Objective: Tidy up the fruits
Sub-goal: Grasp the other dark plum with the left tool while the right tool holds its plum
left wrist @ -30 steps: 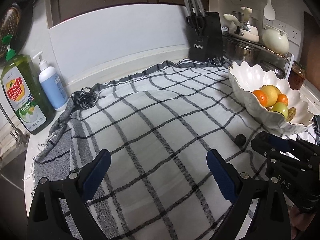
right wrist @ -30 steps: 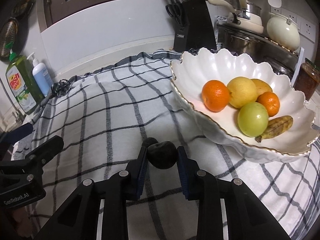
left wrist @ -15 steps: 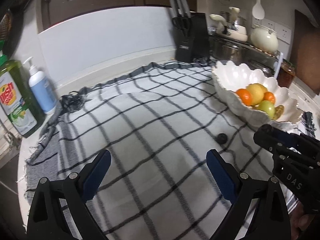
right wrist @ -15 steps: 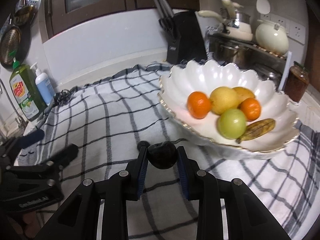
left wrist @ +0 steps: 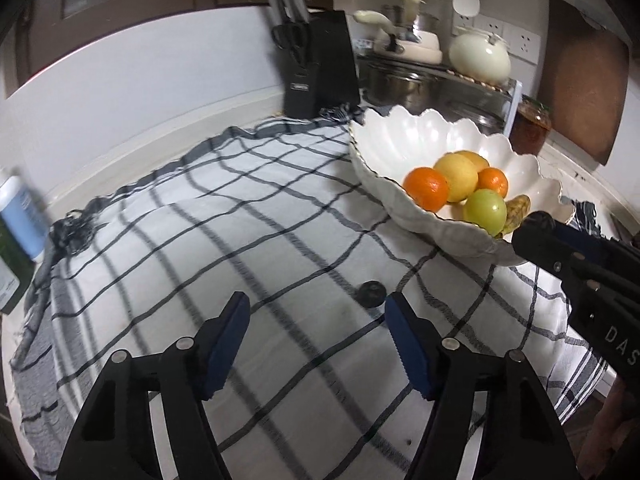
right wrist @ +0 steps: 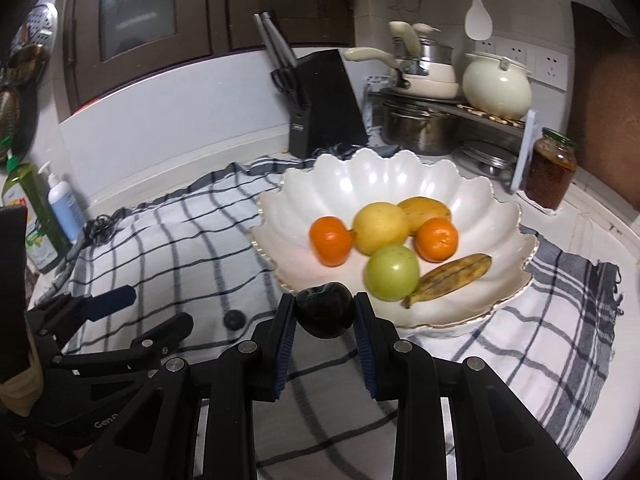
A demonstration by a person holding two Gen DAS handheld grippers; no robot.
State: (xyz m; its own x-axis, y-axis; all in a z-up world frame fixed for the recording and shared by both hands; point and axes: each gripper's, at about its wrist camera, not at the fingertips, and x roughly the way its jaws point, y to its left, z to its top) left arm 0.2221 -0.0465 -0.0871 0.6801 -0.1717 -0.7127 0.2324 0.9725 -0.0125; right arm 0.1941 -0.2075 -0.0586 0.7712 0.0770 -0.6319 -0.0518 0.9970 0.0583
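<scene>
My right gripper (right wrist: 324, 314) is shut on a dark plum (right wrist: 325, 316) and holds it above the near rim of the white scalloped bowl (right wrist: 400, 184). The bowl holds two oranges (right wrist: 330, 241), a lemon (right wrist: 380, 228), a green apple (right wrist: 393, 273) and a browned banana (right wrist: 452, 275). My left gripper (left wrist: 316, 334) is open and empty above the checked cloth (left wrist: 200, 248). A second small dark fruit (left wrist: 372, 293) lies on the cloth just beyond its right finger; it also shows in the right wrist view (right wrist: 233, 319). The bowl (left wrist: 420, 140) is to the left gripper's right.
A black knife block (right wrist: 324, 108) stands behind the bowl. Pots and a cream kettle (right wrist: 496, 86) sit on a rack at the back right, with a jar (right wrist: 551, 174) beside it. A dish soap bottle (right wrist: 28, 216) and a pump bottle (right wrist: 62, 204) stand at the far left.
My right gripper has lifted the plum off the cloth and carried it up to the bowl's near rim. My left gripper has moved right, toward the small dark fruit, and stayed open.
</scene>
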